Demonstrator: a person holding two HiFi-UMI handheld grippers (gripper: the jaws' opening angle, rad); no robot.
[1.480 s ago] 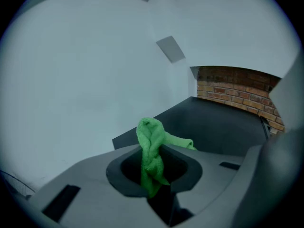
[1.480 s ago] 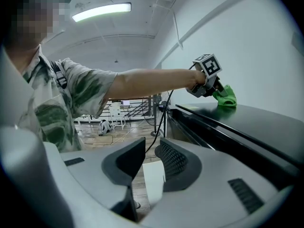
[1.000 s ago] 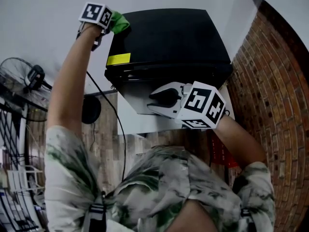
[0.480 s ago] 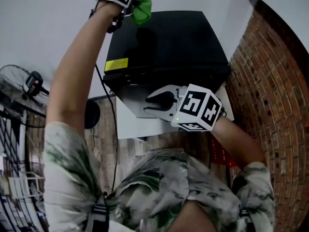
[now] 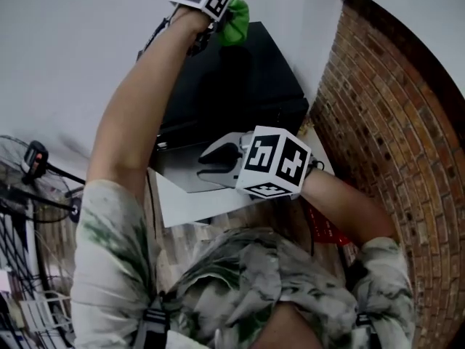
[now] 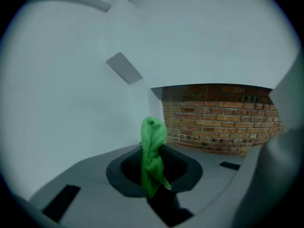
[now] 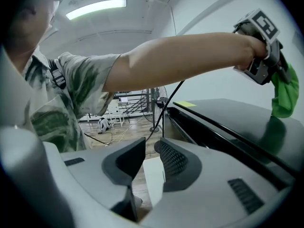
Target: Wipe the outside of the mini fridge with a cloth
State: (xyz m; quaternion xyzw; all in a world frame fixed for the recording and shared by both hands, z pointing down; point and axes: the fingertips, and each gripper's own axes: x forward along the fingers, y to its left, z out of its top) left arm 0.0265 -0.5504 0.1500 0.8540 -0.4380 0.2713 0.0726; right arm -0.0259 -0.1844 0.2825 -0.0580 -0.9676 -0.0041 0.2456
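Observation:
The black mini fridge [image 5: 240, 86] stands against the white wall, its glossy top [image 7: 247, 118] facing up. My left gripper [image 5: 221, 17] is over the fridge's far top edge, shut on a bunched green cloth [image 5: 235, 19] that hangs down to the top [image 7: 284, 96]. In the left gripper view the cloth [image 6: 152, 151] stands pinched between the jaws. My right gripper [image 5: 205, 161] hovers at the fridge's front upper edge, beside the door. Its jaws stand a narrow gap apart with nothing between them [image 7: 152, 148].
A brick wall [image 5: 392, 137] runs close along the fridge's right side. A white board [image 5: 189, 202] lies under the fridge's front. A floor fan [image 5: 36, 173] and cables stand at the left on the wooden floor. A black cable [image 7: 166, 108] trails from the left gripper.
The left gripper has carried the green cloth rightward along the fridge's far top edge. The right gripper has stayed at the fridge's front; the head view has swung left.

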